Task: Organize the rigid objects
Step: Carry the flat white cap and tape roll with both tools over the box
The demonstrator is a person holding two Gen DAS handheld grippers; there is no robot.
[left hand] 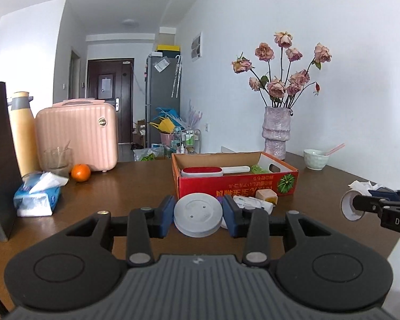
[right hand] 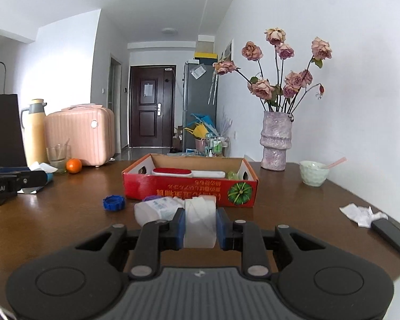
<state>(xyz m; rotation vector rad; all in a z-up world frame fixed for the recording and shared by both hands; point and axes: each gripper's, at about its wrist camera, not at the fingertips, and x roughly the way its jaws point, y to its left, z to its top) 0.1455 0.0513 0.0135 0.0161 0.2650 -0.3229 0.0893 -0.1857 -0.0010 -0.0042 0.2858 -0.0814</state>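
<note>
Left wrist view shows the left gripper [left hand: 198,214] clamped on a grey round disc [left hand: 198,213], its blue pads pressing the rim at 3 and 9 o'clock. The disc stands on edge, flat face toward the camera, with three small dots on it. It hangs above the brown table [left hand: 125,186], just in front of the red cardboard box [left hand: 234,184].

Bare wood lies open from the box toward 9 o'clock, as far as the tissue pack [left hand: 37,197] and the orange [left hand: 80,172]. The table's edge runs down at 4 o'clock.

Right wrist view shows the right gripper [right hand: 200,224] closed on a white tape roll [right hand: 200,222], pads on its flat sides, its axis running from 9 to 3 o'clock. The roll sits just before the box's near wall [right hand: 189,189]. A white bottle [right hand: 157,209] lies on its side touching the roll at 10 o'clock, and a blue cap [right hand: 114,203] rests further toward 9 o'clock. Inside the box a red-and-white brush [right hand: 186,172] lies lengthwise from 9 to 3 o'clock. At 3 o'clock, crumpled paper [right hand: 360,213] sits near the table's edge.
</note>
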